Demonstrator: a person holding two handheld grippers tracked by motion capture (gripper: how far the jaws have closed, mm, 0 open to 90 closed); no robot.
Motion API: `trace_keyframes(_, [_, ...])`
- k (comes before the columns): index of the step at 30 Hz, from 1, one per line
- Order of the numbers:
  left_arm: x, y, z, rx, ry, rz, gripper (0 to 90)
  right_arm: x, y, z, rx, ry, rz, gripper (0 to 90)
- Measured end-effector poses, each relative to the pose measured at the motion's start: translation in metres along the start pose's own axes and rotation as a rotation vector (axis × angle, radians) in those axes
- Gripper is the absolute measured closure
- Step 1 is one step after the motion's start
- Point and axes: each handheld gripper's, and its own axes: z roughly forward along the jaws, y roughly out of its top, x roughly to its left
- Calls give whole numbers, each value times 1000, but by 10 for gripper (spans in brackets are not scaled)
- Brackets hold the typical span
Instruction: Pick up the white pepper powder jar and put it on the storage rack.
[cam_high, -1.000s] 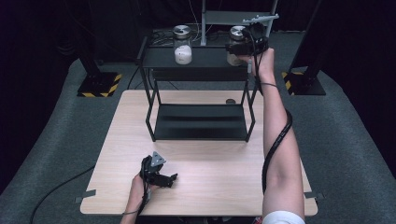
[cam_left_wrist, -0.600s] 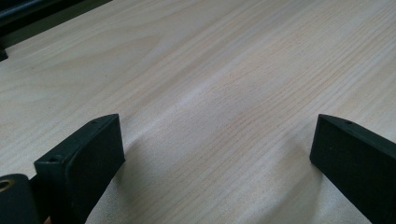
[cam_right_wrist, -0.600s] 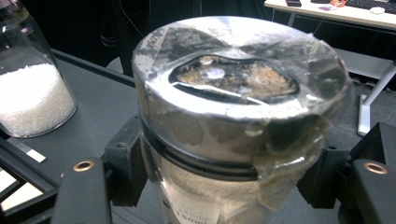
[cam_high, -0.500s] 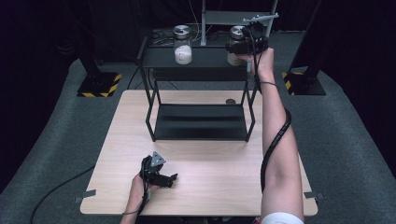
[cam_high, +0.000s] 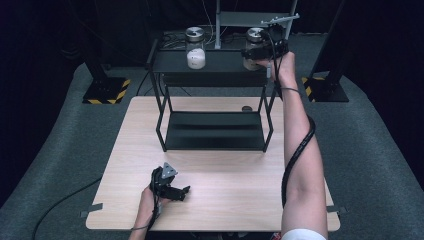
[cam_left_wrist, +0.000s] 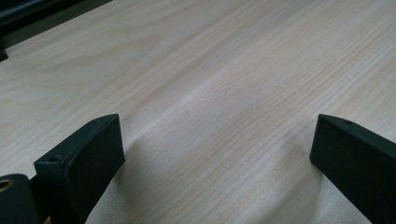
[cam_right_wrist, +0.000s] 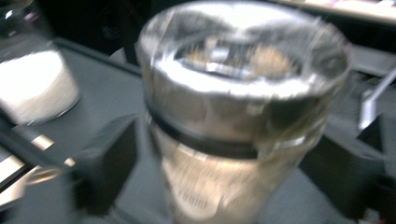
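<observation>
A glass jar (cam_high: 255, 35) with a metal lid and beige contents stands at the right end of the black rack's top shelf (cam_high: 220, 62). My right gripper (cam_high: 256, 52) is held up there, its jaws close against both sides of the jar (cam_right_wrist: 243, 93); that view is blurred. A second jar (cam_high: 195, 50) with white contents stands at the shelf's left part, also seen as the white-filled jar (cam_right_wrist: 32, 88). My left gripper (cam_high: 181, 192) rests open on the wooden table (cam_high: 240, 175) near its front edge, with bare wood between its fingers (cam_left_wrist: 84, 163).
The rack's lower shelf (cam_high: 215, 131) lies dark and bare at the table's back half. A small dark round thing (cam_high: 246, 108) sits on the table behind the rack. Black stands with striped bases (cam_high: 105, 92) flank the table on grey floor.
</observation>
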Motion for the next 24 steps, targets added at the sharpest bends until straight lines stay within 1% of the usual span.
trace_keyframes(1, [0, 0, 0, 1, -1, 0, 21, 0, 3, -1, 20, 1, -7, 41])
trace_keyframes(3, [0, 0, 0, 1, -1, 1, 20, -2, 5, -5, 43, 16, -24, 21])
trace_keyframes(5, [1, 0, 0, 1, -3, 1, 19, -3, 5, -11, 52, 26, -34, 18])
trace_keyframes(6, [1, 0, 0, 1, -3, 1, 19, -3, 5, -11, 52, 26, -34, 18])
trace_keyframes(7, [2, 1, 0, 3, -5, 0, 19, -5, 5, -19, 61, 37, -44, 15])
trace_keyframes(9, [1, 1, 0, 1, -3, 2, 19, -7, 5, -26, 72, 52, -51, 10])
trace_keyframes(11, [1, 0, 0, 0, -1, 4, 19, -7, 4, -35, 86, 61, -73, 4])
trace_keyframes(13, [1, 0, 0, 0, -2, 3, 19, -7, 4, -38, 93, 65, -80, 0])
trace_keyframes(14, [1, 0, 0, 0, -1, 4, 19, -6, 2, -45, 110, 74, -94, 0])
trace_keyframes(16, [0, 0, 0, -1, 0, 6, 19, -4, -4, -51, 115, 82, -110, 0])
trace_keyframes(21, [0, 0, 0, -1, 0, 5, 19, 2, -18, -65, 133, 106, -152, 0])
trace_keyframes(24, [0, 0, 0, -1, 1, 6, 19, 8, -31, -71, 146, 109, -186, 0])
